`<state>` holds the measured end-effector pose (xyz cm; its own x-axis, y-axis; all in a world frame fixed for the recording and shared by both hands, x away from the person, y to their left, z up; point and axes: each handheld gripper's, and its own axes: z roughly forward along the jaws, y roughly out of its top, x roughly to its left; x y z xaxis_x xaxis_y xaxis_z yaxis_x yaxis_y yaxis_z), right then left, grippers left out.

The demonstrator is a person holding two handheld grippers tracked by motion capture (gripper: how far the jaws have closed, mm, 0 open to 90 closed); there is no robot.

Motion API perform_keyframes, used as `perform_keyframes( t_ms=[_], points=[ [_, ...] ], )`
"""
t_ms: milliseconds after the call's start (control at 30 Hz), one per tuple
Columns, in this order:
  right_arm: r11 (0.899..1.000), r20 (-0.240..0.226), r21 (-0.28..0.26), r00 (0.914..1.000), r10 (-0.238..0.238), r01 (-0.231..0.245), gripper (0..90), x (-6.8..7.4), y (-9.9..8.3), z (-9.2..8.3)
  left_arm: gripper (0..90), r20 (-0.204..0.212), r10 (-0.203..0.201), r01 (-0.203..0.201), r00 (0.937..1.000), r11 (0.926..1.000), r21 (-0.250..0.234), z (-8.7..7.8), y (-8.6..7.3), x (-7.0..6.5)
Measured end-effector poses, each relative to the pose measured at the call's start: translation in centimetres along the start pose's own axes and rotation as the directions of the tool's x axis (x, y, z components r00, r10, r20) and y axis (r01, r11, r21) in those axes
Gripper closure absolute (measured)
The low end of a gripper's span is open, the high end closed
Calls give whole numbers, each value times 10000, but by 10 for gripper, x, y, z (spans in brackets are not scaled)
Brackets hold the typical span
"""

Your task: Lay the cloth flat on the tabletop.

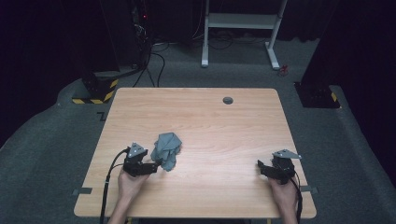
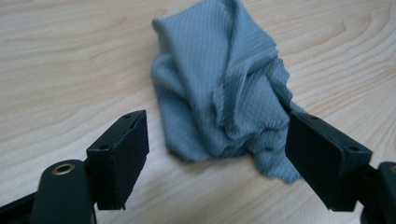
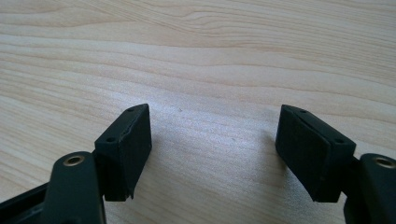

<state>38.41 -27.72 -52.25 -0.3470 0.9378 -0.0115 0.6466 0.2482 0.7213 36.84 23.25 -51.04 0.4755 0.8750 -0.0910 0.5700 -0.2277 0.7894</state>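
A crumpled blue-grey cloth of ribbed, knitted-looking fabric point(image 2: 224, 88) lies bunched on the light wooden table point(image 1: 210, 121). Its weave shows as fine diagonal lines, and several deep folds run lengthwise down its middle, gathering toward a ragged lower edge. One broad smooth flap covers its upper part; the lower corner trails into a thinner tongue of fabric.

The left gripper point(image 2: 217, 154) has its two black jaws spread wide. The cloth sits just ahead of them and partly between them, nearer one jaw than the other: in the left gripper view the trailing corner reaches the jaw seen at the right of that view and seems to touch its inner face or pass just behind it, though which cannot be told. The other jaw stands apart from the fabric with bare wood between. Nothing is clamped; the cloth lies slack on the table. From the high view the same gripper point(image 1: 156, 166), held in the person's left hand point(image 1: 130, 182), points at the near edge of the cloth point(image 1: 167, 149).

The right gripper point(image 3: 212, 149) also has its jaws wide apart, with bare wood grain between and ahead of them, and it holds nothing. In the high view it point(image 1: 261, 165) rests low over the table in the person's right hand point(image 1: 284, 189), well apart from the cloth.
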Motion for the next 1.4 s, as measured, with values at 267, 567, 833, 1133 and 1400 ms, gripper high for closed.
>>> perform_keyframes(
  t_ms=[267,567,833,1133,1400],
  points=[
    [10000,2,-6,10000,-15,15,268,0,0,0,244,41,-41,40,10000,9998,210,14,10,-2],
    [10000,2,-10,10000,-17,17,268,0,0,0,401,-156,78,-64,9998,9963,859,39,21,0],
    [10000,2,-7,10000,-18,18,268,0,0,0,617,-87,190,-179,9998,9942,1063,41,23,2],
    [10000,-48,-1,10000,-46,46,268,0,0,0,853,195,519,-535,9985,9943,919,44,23,-1],
    [10000,-97,2,9999,-94,94,268,0,1,1,862,846,474,-547,9953,9948,863,48,26,-10]
  ],
)
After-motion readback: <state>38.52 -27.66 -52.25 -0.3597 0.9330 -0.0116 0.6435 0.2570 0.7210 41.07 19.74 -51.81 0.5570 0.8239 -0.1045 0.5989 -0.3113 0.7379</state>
